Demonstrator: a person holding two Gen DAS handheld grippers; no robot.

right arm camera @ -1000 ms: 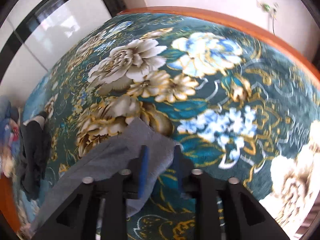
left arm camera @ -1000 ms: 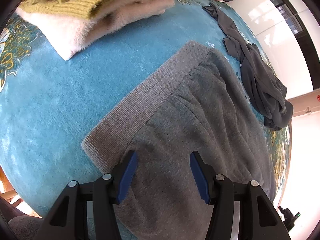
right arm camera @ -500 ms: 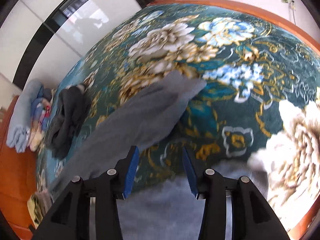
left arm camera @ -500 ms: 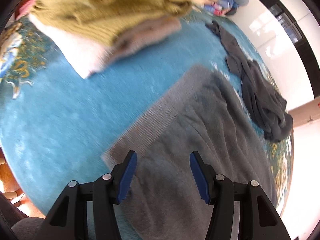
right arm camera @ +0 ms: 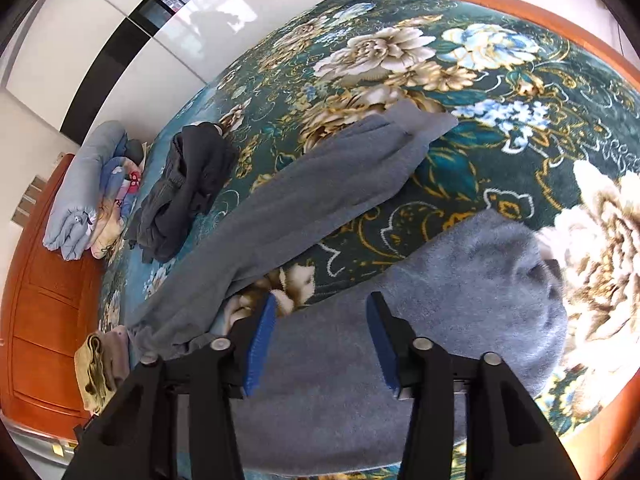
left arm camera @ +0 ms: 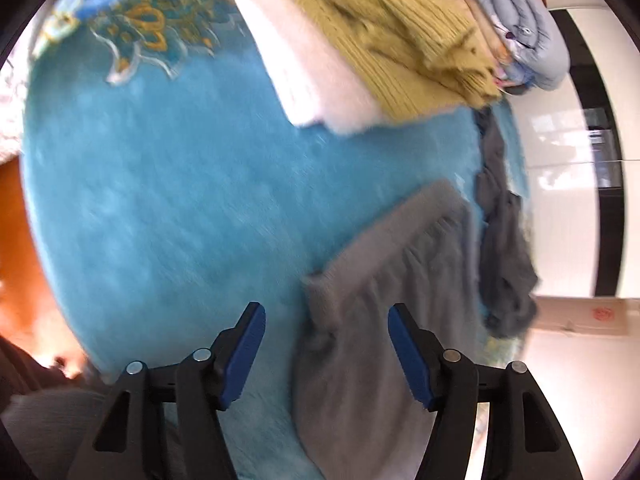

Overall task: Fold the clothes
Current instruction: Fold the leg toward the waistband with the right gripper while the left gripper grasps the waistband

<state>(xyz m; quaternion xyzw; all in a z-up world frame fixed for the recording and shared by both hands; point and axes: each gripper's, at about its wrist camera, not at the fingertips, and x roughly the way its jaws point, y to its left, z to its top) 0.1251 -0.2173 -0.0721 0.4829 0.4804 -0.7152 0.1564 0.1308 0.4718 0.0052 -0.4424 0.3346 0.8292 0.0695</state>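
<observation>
Grey sweatpants (left arm camera: 384, 280) lie flat on the blue blanket (left arm camera: 180, 184), their ribbed waistband toward the left wrist view's centre. My left gripper (left arm camera: 326, 344) is open and empty, above the waistband's near corner. In the right wrist view one grey trouser leg (right arm camera: 320, 192) stretches across the floral bedspread (right arm camera: 520, 92), and the other leg (right arm camera: 460, 292) lies under my right gripper (right arm camera: 320, 340), which is open and empty.
A stack of folded knitwear, olive sweater (left arm camera: 384, 24) on a white one (left arm camera: 304, 72), lies at the far side. A crumpled dark grey garment (left arm camera: 504, 248) (right arm camera: 188, 184) lies beside the sweatpants. Rolled pale bedding (right arm camera: 80, 200) is by the wooden bed frame (right arm camera: 36, 320).
My left gripper has swung left and pulled back, so the waistband now sits to the right. My right gripper opened, let go of the trouser cuff and drew back over the other leg.
</observation>
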